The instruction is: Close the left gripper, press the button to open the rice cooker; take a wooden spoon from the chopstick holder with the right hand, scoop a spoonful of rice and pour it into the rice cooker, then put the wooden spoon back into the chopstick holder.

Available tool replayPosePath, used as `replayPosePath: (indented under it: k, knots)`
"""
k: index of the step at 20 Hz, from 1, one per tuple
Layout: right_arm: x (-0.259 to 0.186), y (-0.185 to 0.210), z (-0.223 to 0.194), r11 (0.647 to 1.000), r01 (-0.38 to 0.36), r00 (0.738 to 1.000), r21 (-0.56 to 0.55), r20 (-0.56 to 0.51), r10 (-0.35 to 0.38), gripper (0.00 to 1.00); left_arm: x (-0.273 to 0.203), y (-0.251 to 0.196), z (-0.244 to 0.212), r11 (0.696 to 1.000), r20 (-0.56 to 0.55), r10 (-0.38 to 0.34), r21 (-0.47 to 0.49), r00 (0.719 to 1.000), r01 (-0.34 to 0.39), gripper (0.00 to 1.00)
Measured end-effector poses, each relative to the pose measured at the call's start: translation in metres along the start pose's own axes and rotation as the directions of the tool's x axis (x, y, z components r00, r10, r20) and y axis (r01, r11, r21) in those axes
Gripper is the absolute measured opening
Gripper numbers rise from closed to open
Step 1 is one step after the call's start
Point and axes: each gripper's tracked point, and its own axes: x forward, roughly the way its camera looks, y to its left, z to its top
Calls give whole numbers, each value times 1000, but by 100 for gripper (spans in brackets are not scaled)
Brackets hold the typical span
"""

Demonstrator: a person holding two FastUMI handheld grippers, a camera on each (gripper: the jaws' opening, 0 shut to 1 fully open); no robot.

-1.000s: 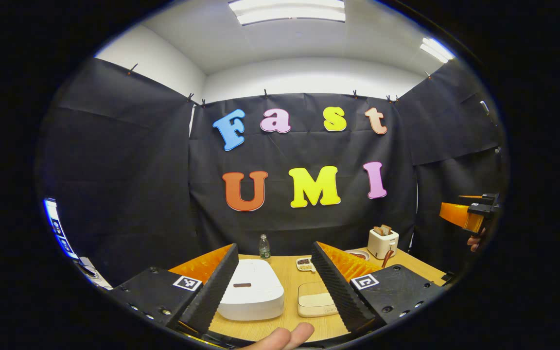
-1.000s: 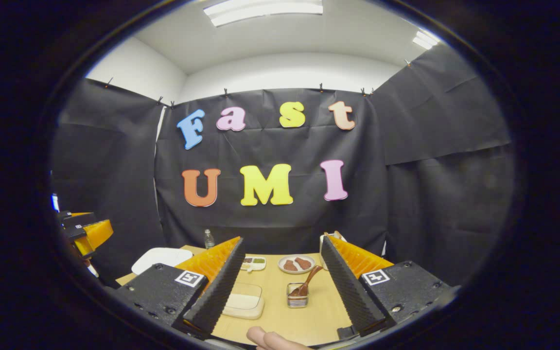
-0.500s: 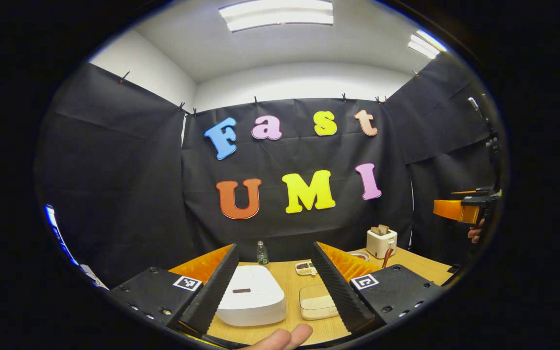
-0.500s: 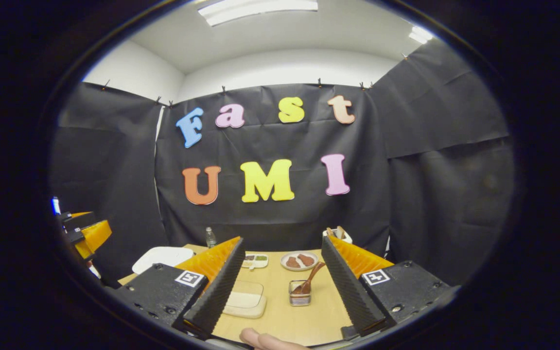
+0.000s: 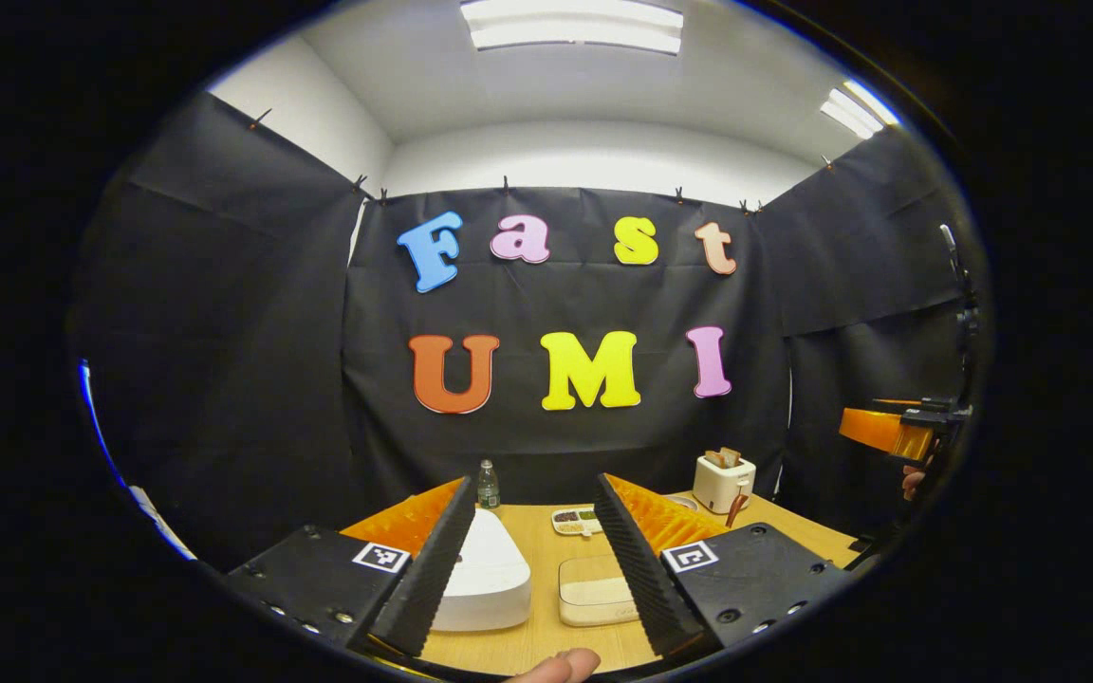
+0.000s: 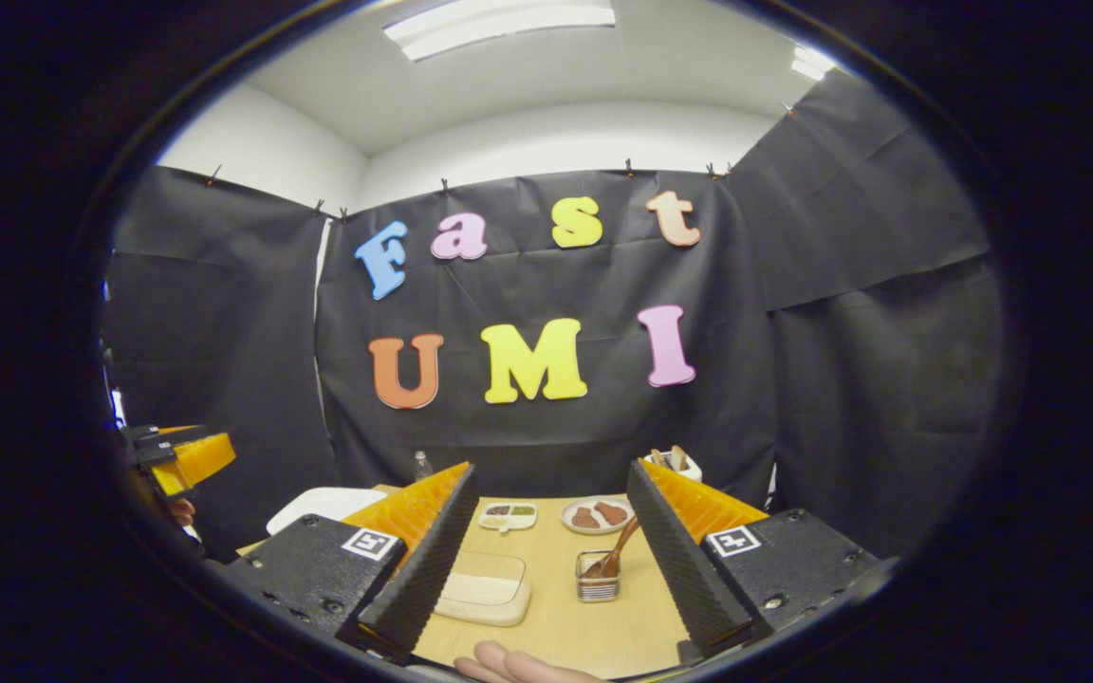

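While I hold both tools above the near edge of the wooden table (image 6: 546,607), neither one touches anything. My left gripper (image 5: 532,569) has its fingers wide apart and holds nothing. In the left gripper view, the white rice cooker (image 5: 485,579) sits on the table just past its left finger, at about 11 o'clock, and its lid is down. A shallow beige container (image 5: 589,593) lies beside the cooker, toward 1 o'clock. A small bottle (image 5: 487,486) stands behind the cooker, near the black cloth.

My right gripper (image 6: 546,579) is also wide and empty. In the right gripper view, the chopstick holder (image 6: 597,577) stands between the fingers, near 1 o'clock, with the wooden spoon (image 6: 615,550) leaning out of it to the upper right. Behind it is a plate (image 6: 596,515) with brown pieces, and at 11 o'clock a small divided dish (image 6: 508,514). A toaster (image 5: 723,480) with bread stands far at 2 o'clock in the left gripper view.
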Motion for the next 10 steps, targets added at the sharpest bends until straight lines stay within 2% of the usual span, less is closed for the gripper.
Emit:
replayPosePath:
  k: [2,4,5,6,7,10]
  knots:
    - [1,-9,1,1000,13,1000,-2,18,-13,100,9,-1,0,1000,-5,0,8,1000,0,70]
    - [4,-15,7,1000,21,998,3,54,-21,100,16,-2,-9,1000,-18,-13,23,1000,14,64]
    - [5,-21,5,999,33,998,-6,57,-33,98,18,1,-12,1000,-34,-5,29,999,6,47]
    - [7,-26,4,999,45,997,-16,61,-44,100,21,3,-17,999,-50,8,32,999,-6,43]
    - [8,-30,2,998,55,997,-23,59,-54,99,25,4,-22,999,-70,17,34,997,-15,42]
    - [10,-27,1,1000,20,998,-18,62,-19,100,33,1,-32,999,-103,18,37,995,-14,43]
